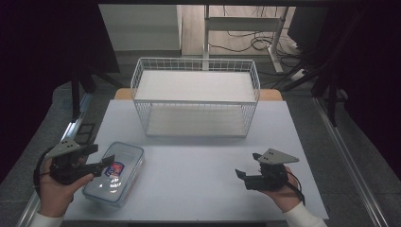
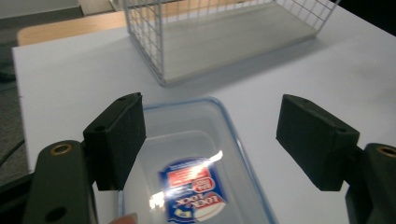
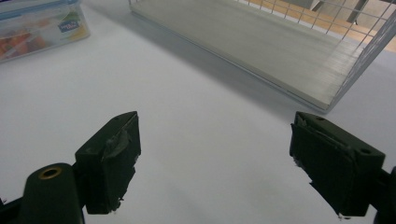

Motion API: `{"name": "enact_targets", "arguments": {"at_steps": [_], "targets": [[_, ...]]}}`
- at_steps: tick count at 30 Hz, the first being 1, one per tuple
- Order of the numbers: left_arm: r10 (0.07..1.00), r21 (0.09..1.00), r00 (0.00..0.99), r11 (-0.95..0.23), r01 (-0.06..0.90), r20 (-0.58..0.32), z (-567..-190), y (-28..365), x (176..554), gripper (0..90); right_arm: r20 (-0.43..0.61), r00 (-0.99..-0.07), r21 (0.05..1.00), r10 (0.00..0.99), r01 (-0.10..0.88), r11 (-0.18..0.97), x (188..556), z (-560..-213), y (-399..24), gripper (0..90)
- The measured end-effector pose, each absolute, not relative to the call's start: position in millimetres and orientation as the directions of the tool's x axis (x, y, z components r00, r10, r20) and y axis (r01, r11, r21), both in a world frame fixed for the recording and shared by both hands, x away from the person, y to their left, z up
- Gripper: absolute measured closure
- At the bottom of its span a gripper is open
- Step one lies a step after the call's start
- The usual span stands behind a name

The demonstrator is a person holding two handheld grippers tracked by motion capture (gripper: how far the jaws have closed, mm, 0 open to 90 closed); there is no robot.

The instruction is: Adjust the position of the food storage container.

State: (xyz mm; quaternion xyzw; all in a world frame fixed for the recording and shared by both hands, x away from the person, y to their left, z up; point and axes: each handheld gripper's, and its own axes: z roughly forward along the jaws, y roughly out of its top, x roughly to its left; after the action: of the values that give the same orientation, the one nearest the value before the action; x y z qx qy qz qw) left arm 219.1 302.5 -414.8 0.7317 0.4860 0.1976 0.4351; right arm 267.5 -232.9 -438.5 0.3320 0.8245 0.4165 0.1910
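A clear plastic food container [image 1: 116,173] with a blue-rimmed lid and a red and blue label lies on the white table at the front left. My left gripper [image 1: 101,161] hovers open just over its near end; in the left gripper view the container [image 2: 196,154] lies between and below the spread jaws [image 2: 212,140]. My right gripper [image 1: 247,176] is held open above bare table at the front right, nothing between its fingers [image 3: 215,158]. The container [image 3: 39,25] shows at the top left of the right gripper view.
A white wire shelf rack [image 1: 195,97] with two wooden boards stands at the back middle of the table [image 1: 198,189]. It shows ahead of both grippers [image 2: 224,37] [image 3: 261,42]. Cables and a desk frame [image 1: 246,28] lie beyond the table.
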Motion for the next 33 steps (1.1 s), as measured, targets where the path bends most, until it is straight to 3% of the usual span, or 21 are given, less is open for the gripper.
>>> {"name": "enact_targets", "arguments": {"at_steps": [8,21,28,31,33], "targets": [[0.903,0.822,0.409,-0.132,0.554,-0.132,-417.0,318.7,234.5,24.4,-0.039,-0.707,0.818,0.706,0.383,0.429,265.6,-438.2,-235.6,16.6],[0.926,0.786,0.355,-0.122,0.607,-0.131,-429.0,340.9,258.5,34.6,-0.034,-0.699,0.806,0.715,0.404,0.433,265.7,-442.3,-237.9,16.6],[0.937,0.739,0.333,-0.153,0.656,-0.102,-447.7,350.0,275.4,62.4,-0.032,-0.698,0.798,0.716,0.414,0.439,267.3,-444.3,-235.5,16.6],[0.935,0.708,0.332,-0.154,0.689,-0.12,-461.3,353.1,284.6,81.0,-0.032,-0.702,0.792,0.711,0.417,0.447,268.4,-446.4,-234.2,16.6],[0.93,0.691,0.346,-0.167,0.703,-0.127,-470.4,351.7,290.0,85.6,-0.032,-0.703,0.79,0.711,0.418,0.449,268.3,-447.0,-233.8,16.6]]}}
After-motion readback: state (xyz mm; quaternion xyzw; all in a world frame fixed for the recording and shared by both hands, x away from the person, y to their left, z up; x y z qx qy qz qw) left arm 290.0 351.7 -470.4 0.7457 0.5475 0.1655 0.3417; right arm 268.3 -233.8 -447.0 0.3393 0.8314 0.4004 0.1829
